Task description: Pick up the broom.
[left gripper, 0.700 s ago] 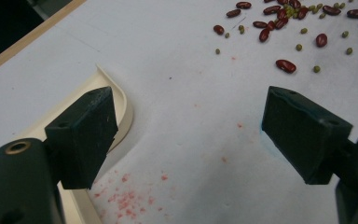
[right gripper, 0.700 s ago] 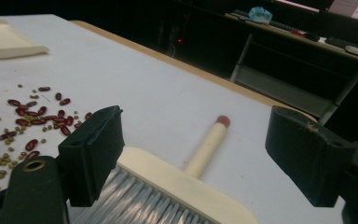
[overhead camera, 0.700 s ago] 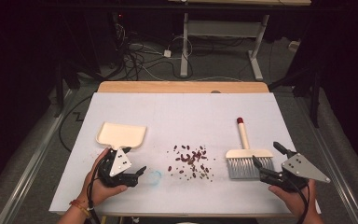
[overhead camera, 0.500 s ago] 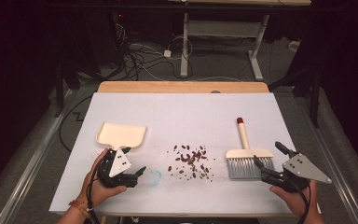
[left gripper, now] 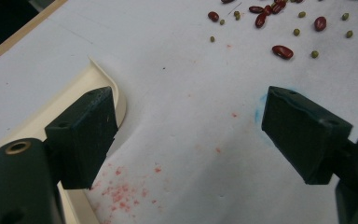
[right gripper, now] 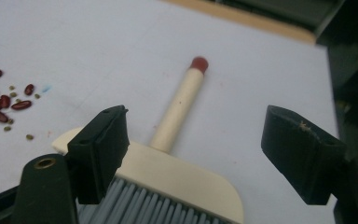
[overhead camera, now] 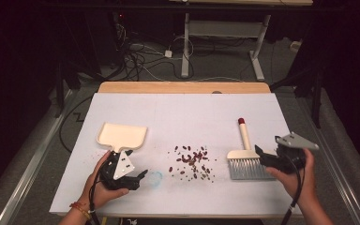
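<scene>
A cream dustpan [overhead camera: 122, 136] lies at the left of the white table, and its rim [left gripper: 105, 79] shows beside my left jaw. Red and green beans [overhead camera: 192, 161] [left gripper: 282, 50] [right gripper: 0, 102] are scattered in the middle. A cream brush [overhead camera: 243, 159] [right gripper: 177, 172] with grey bristles lies to the right, its red-tipped handle [right gripper: 182, 102] pointing away. My left gripper [overhead camera: 136, 163] [left gripper: 191, 102] stands open just below the dustpan, nothing between its jaws. My right gripper [overhead camera: 261, 157] [right gripper: 198, 126] is open at the brush head's right end, one jaw over the head's corner.
The white sheet [overhead camera: 183, 112] covers a wooden table whose edge [overhead camera: 183, 87] shows at the back. A small blue mark [overhead camera: 155, 178] and red stains [left gripper: 121, 191] are on the sheet. Cables and table legs stand on the dark floor beyond.
My right gripper has moved away from the person and slightly left, up to the brush head. The left gripper has stayed put.
</scene>
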